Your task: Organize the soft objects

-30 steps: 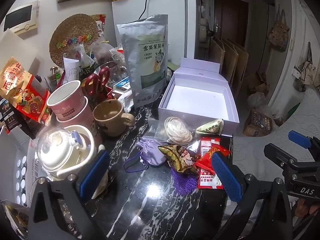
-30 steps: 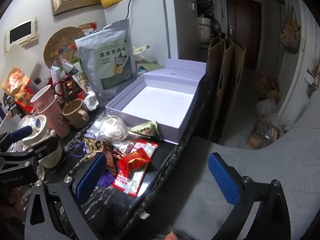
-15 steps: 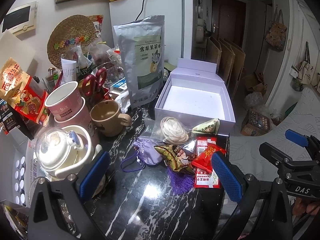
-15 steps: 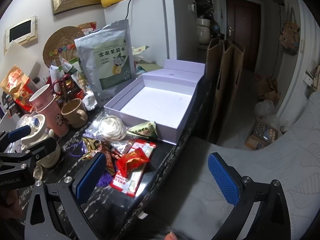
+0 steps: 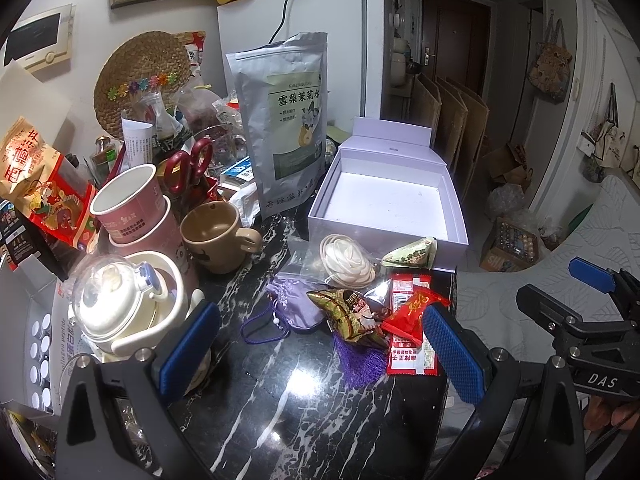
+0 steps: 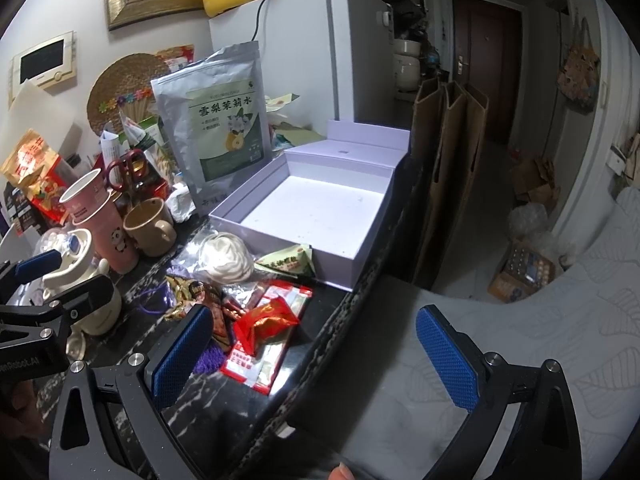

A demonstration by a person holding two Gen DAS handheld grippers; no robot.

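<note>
left wrist view: the left gripper (image 5: 320,354) is spread wide with nothing between the blue pads, hanging over the near part of the black marble counter (image 5: 280,412). the soft stuff sits in a loose clump straight ahead of it, between the gripper and the open white box (image 5: 386,204) that takes up the far right corner. closest in are the purple pouch (image 5: 294,306) and the dark brown snack packet (image 5: 352,316), touching each other, with a purple tassel (image 5: 360,360) trailing back toward the camera. the flat red packets (image 5: 412,320) lie along the right edge, long side running away from the gripper toward the box. the white coil in a clear bag (image 5: 348,260) and the green triangle packet (image 5: 412,254) are right up against the box's front wall. the right gripper is visible off past the right edge, over the bed.

right wrist view: the right gripper (image 6: 314,356) is also wide open and empty, but it straddles the counter's right edge, so only its left pad is over the counter. the pile is ahead and to the left, red wrapper (image 6: 266,320) nearest.

my guess is the left one is better lined up for the pouch and brown packet, the right one for the red packets on its side. box is empty, so nothing's sorted yet.
</note>
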